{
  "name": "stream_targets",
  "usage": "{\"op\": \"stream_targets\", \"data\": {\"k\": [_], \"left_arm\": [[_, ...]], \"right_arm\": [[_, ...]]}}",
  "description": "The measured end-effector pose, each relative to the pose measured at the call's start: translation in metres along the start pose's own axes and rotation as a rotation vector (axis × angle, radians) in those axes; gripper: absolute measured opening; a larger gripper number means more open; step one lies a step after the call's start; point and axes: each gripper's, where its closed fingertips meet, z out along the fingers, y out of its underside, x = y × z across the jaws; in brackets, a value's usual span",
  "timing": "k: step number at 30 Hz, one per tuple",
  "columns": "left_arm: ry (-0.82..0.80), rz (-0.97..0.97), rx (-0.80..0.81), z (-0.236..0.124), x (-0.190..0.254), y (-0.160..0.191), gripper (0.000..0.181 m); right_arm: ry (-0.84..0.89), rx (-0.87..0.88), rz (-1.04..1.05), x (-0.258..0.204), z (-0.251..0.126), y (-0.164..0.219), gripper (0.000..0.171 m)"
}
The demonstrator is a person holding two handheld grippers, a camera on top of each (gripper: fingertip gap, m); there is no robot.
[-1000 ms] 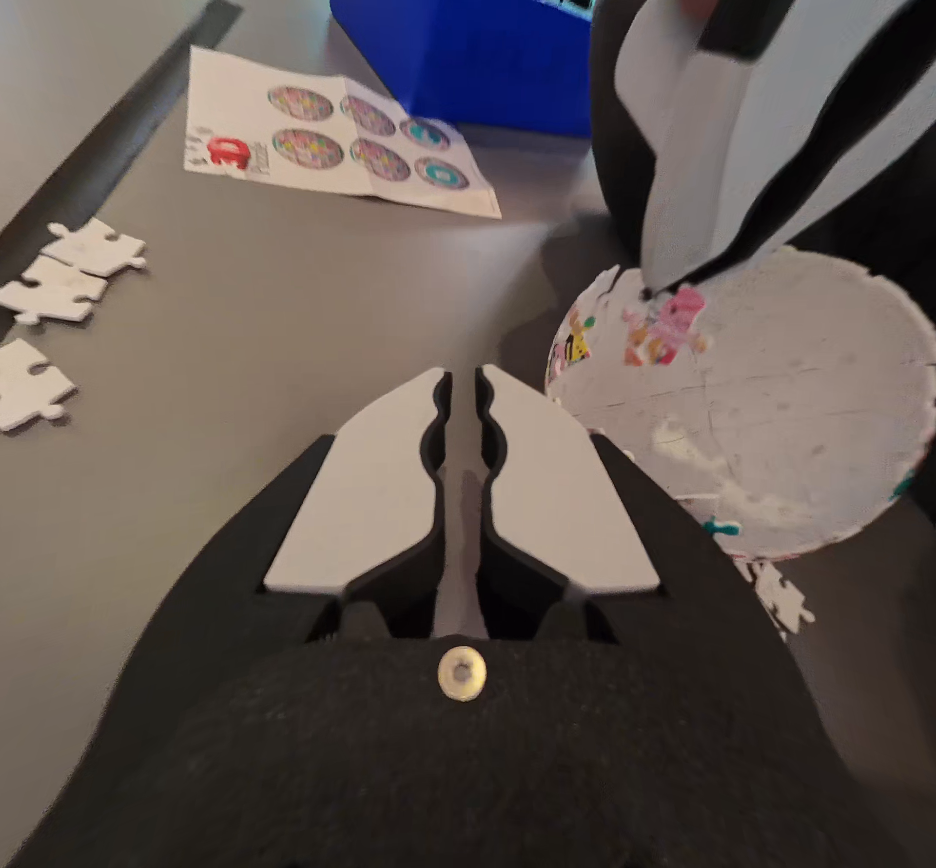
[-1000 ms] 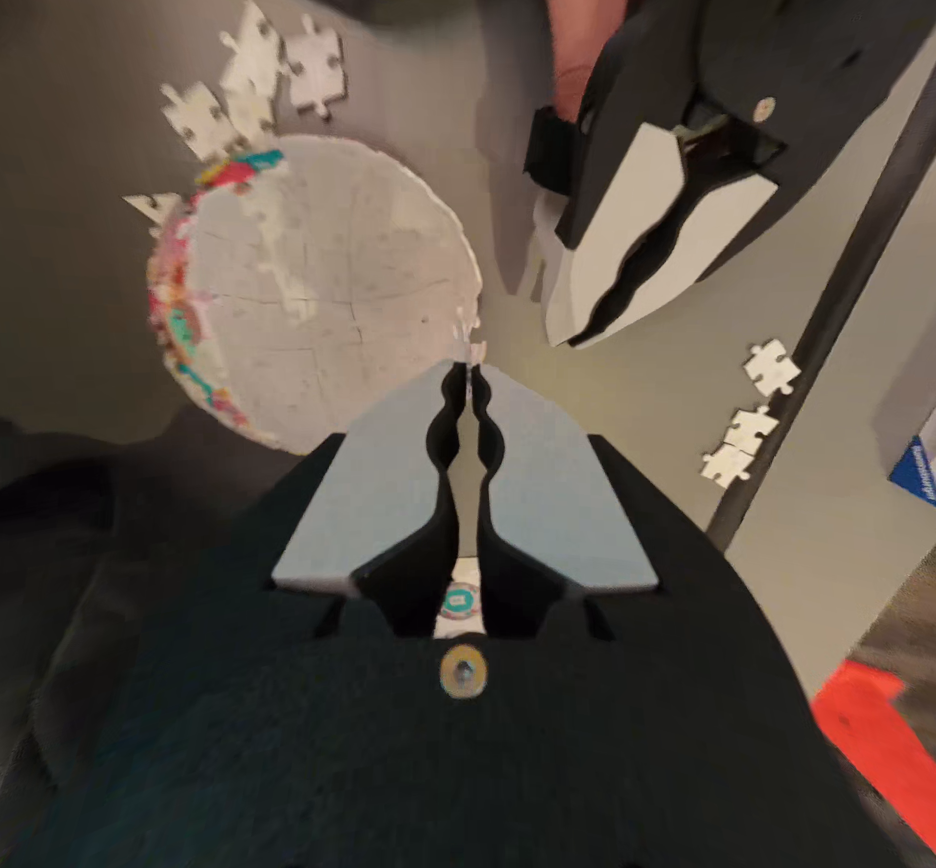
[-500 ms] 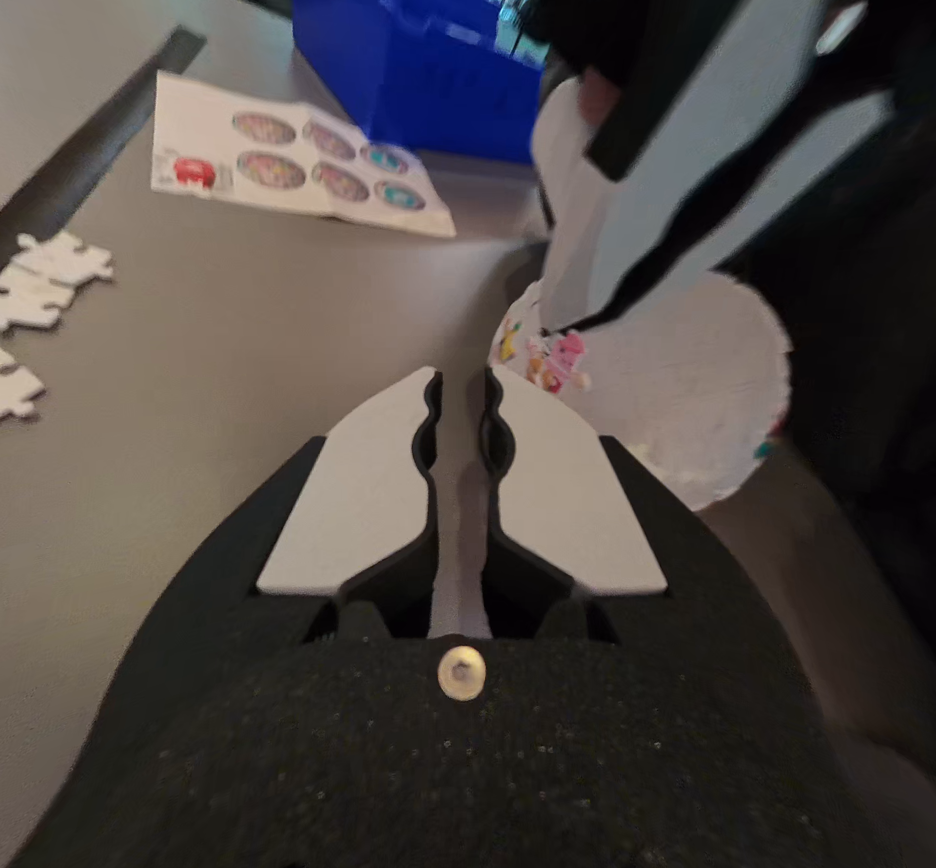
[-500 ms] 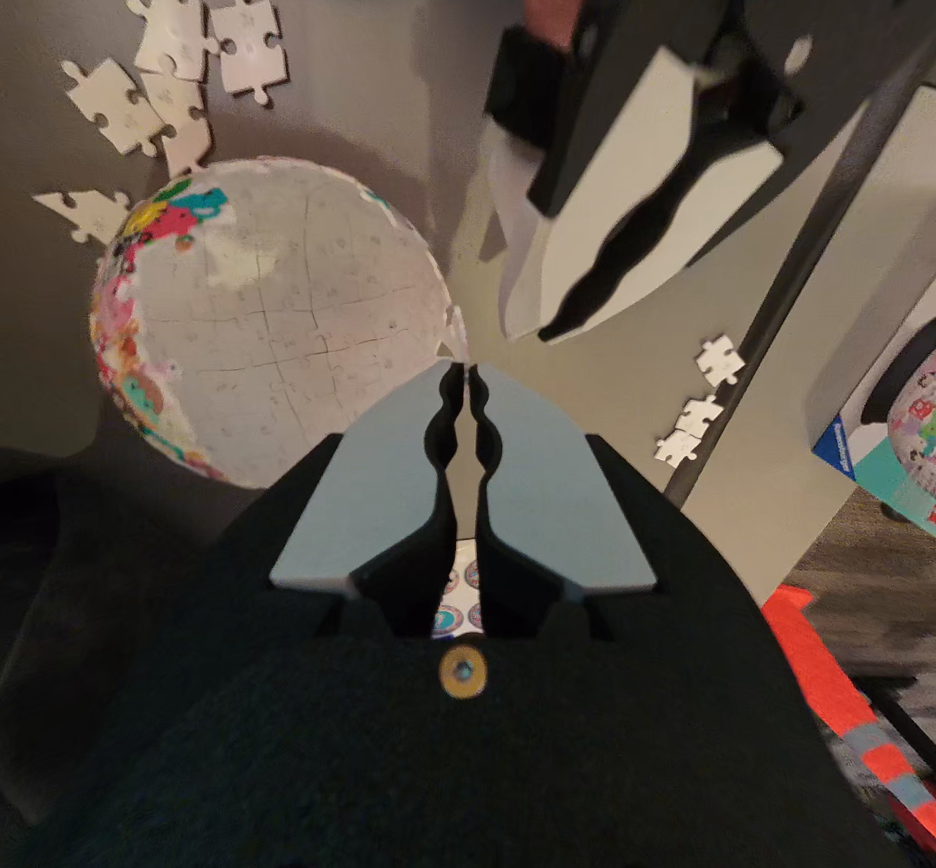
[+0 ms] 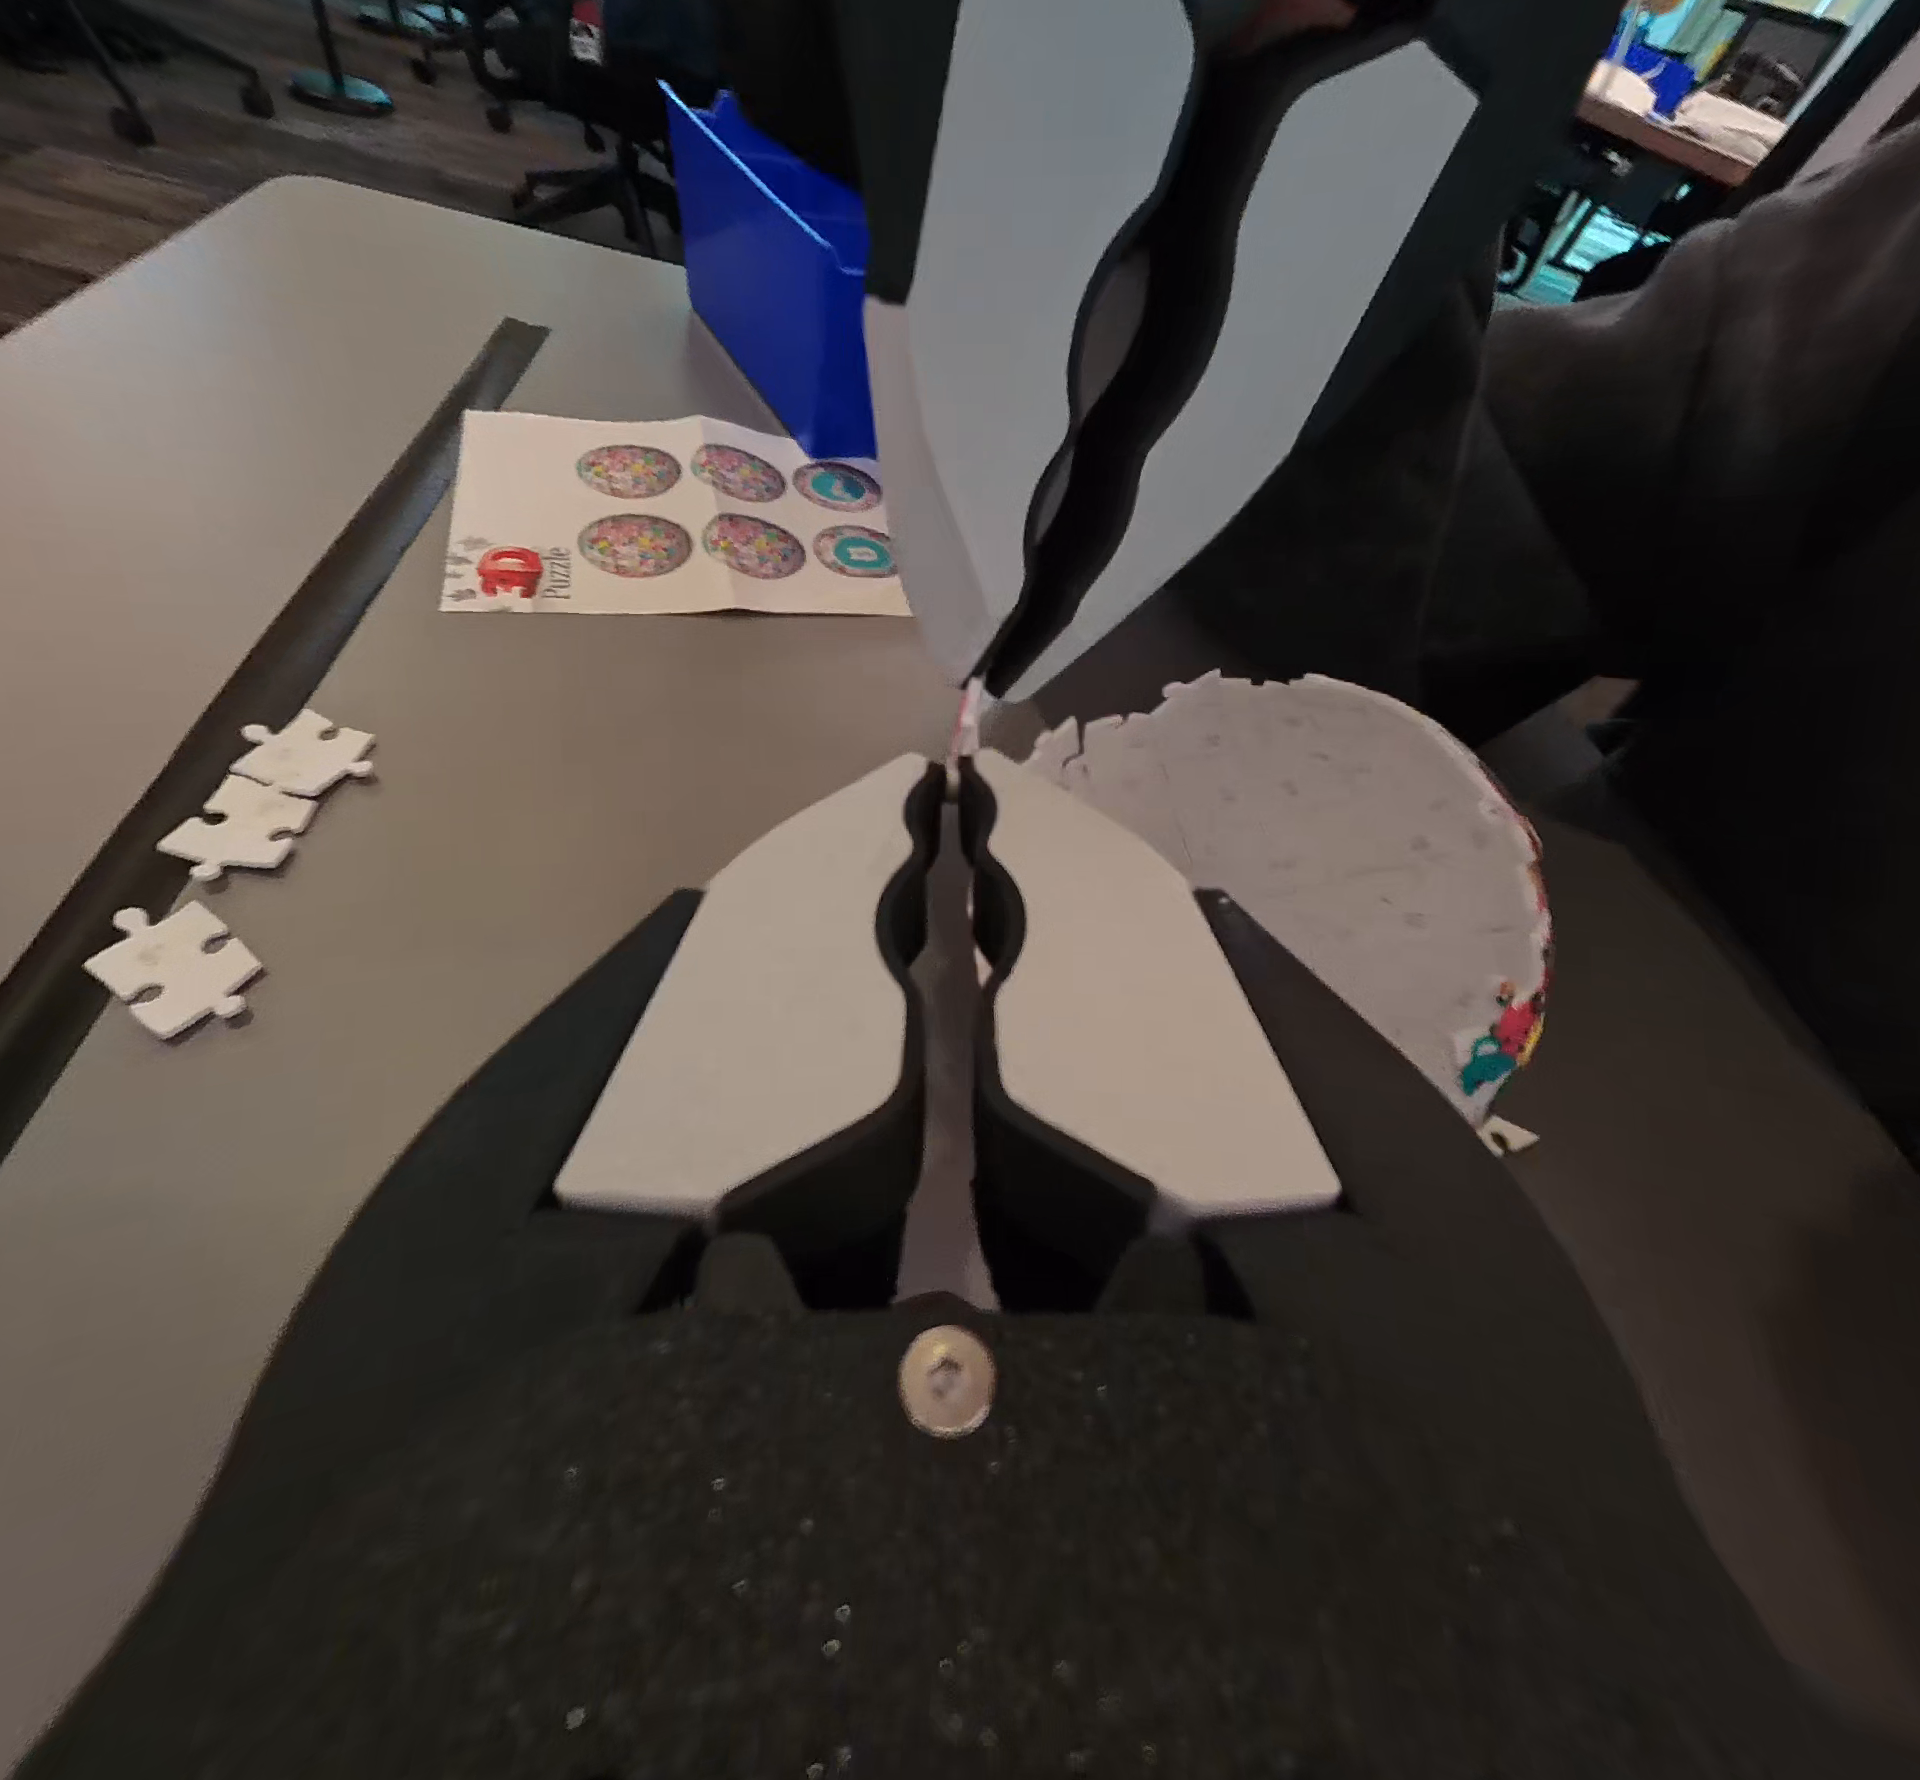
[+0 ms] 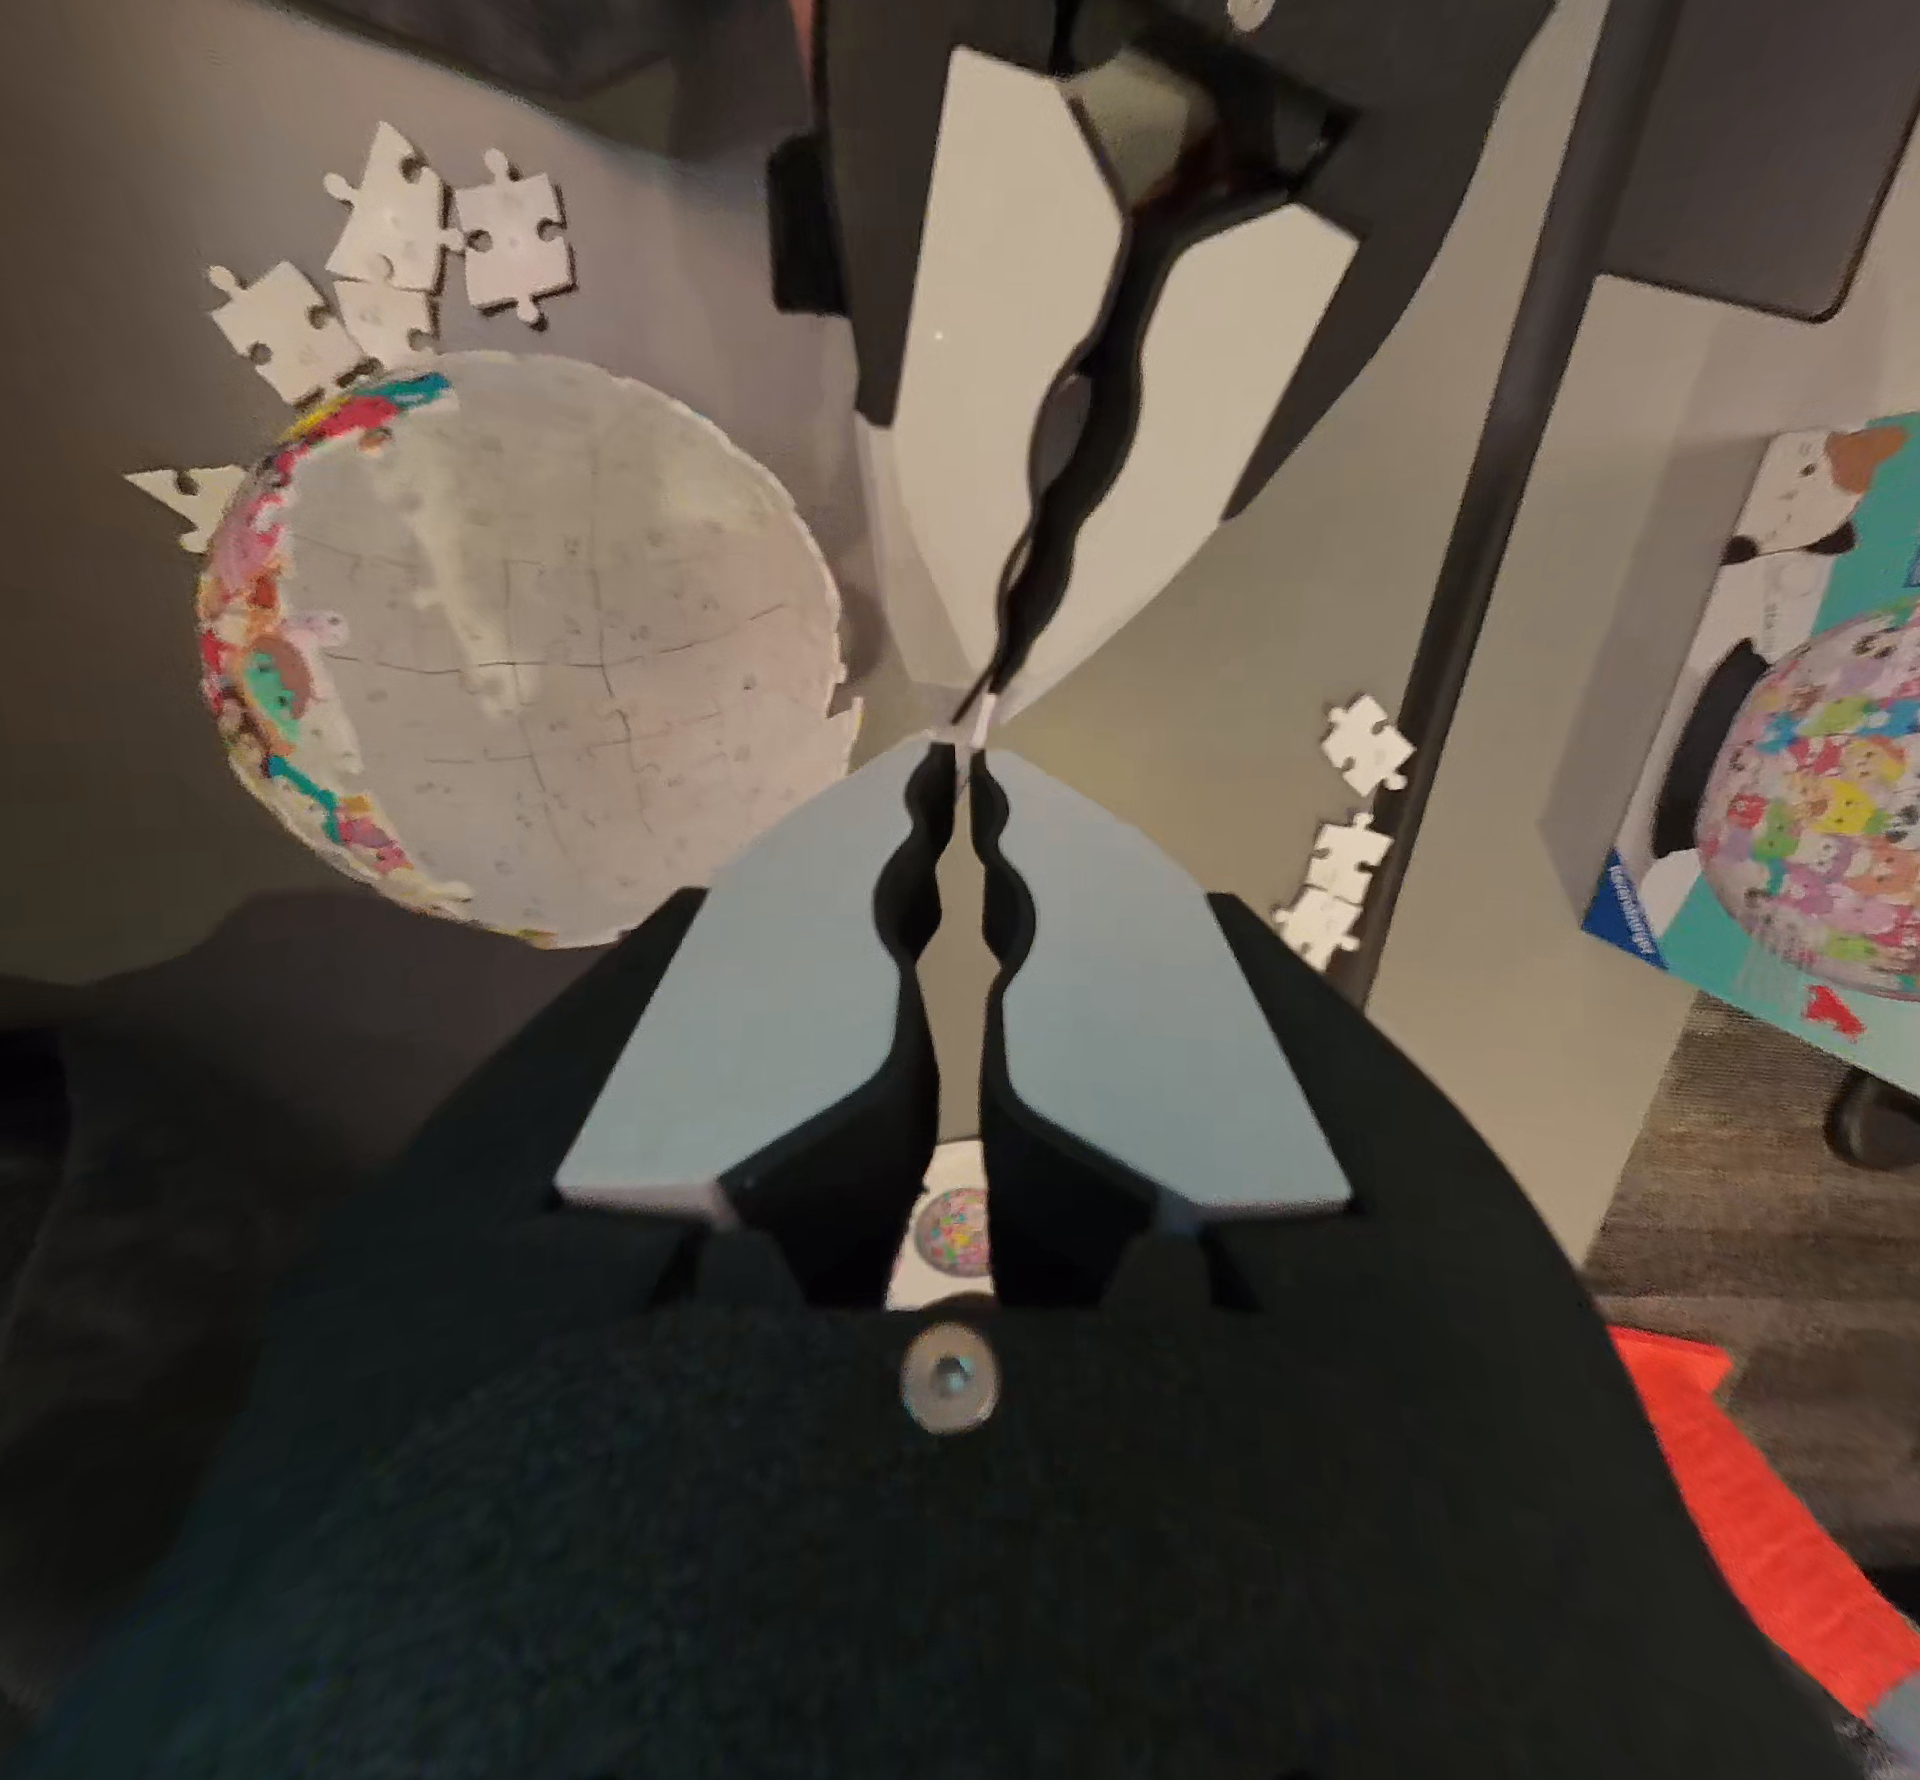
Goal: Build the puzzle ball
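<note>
The half-built puzzle ball (image 5: 1299, 847) lies on the grey table as an open white shell with a colourful outside; it also shows in the right wrist view (image 6: 540, 650). My left gripper (image 5: 951, 774) and my right gripper (image 6: 961, 764) meet tip to tip just beside the shell's rim. A small puzzle piece (image 5: 968, 722), seen edge-on, is pinched between both sets of tips; it also shows in the right wrist view (image 6: 977, 733). The right gripper (image 5: 982, 681) comes down from above in the left wrist view. The left gripper (image 6: 992, 702) comes from above in the right wrist view. Both are shut.
Loose white pieces (image 5: 244, 831) lie left by a dark strip (image 5: 312, 587) in the table, and more (image 6: 416, 244) lie beyond the shell. An instruction sheet (image 5: 665, 525) and blue bin (image 5: 779, 276) sit farther back. The puzzle box (image 6: 1818, 722) is right. A dark sleeve (image 5: 1714, 483) fills the right. Both grippers' tips are close together, under 4 cm apart.
The two grippers have come together until their tips meet on the small piece. The left gripper has narrowed. Both views have swung, so the shell sits off to the side.
</note>
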Motion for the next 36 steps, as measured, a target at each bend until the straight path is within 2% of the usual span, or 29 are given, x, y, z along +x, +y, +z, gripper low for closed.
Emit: {"op": "stream_targets", "data": {"k": [4, 7, 10, 20, 25, 28, 31, 33, 36], "left_arm": [[-0.084, -0.017, 0.089, -0.008, -0.011, -0.010, 0.002], [-0.123, -0.067, 0.198, -0.022, -0.018, -0.021, 0.002], [-0.136, -0.107, 0.274, -0.031, -0.019, -0.026, 0.001], [-0.155, -0.110, 0.276, -0.034, -0.017, -0.022, 0.002], [-0.145, -0.103, 0.277, -0.031, -0.015, -0.021, 0.002], [-0.095, -0.087, 0.216, -0.027, -0.008, -0.009, 0.003], [-0.074, -0.104, 0.148, -0.037, -0.008, 0.009, 0.015], [-0.110, -0.170, 0.085, -0.042, -0.021, 0.026, 0.012], [-0.088, -0.210, -0.112, -0.023, -0.024, 0.060, 0.004]], "right_arm": [[0.091, 0.114, -0.037, 0.019, -0.005, -0.010, 0.003], [0.107, 0.233, -0.028, 0.027, -0.016, -0.017, 0.019], [0.132, 0.241, 0.026, 0.039, -0.017, -0.013, 0.021], [0.118, 0.325, -0.003, 0.038, -0.020, -0.031, 0.003], [0.113, 0.295, -0.005, 0.035, -0.020, -0.030, 0.002], [0.064, 0.242, -0.026, 0.026, -0.017, -0.031, 0.002], [0.058, 0.202, -0.067, 0.016, -0.017, -0.035, 0.002], [0.008, 0.208, -0.116, -0.003, -0.012, -0.042, 0.002], [-0.001, 0.151, -0.185, -0.023, 0.009, -0.036, 0.002]]}}
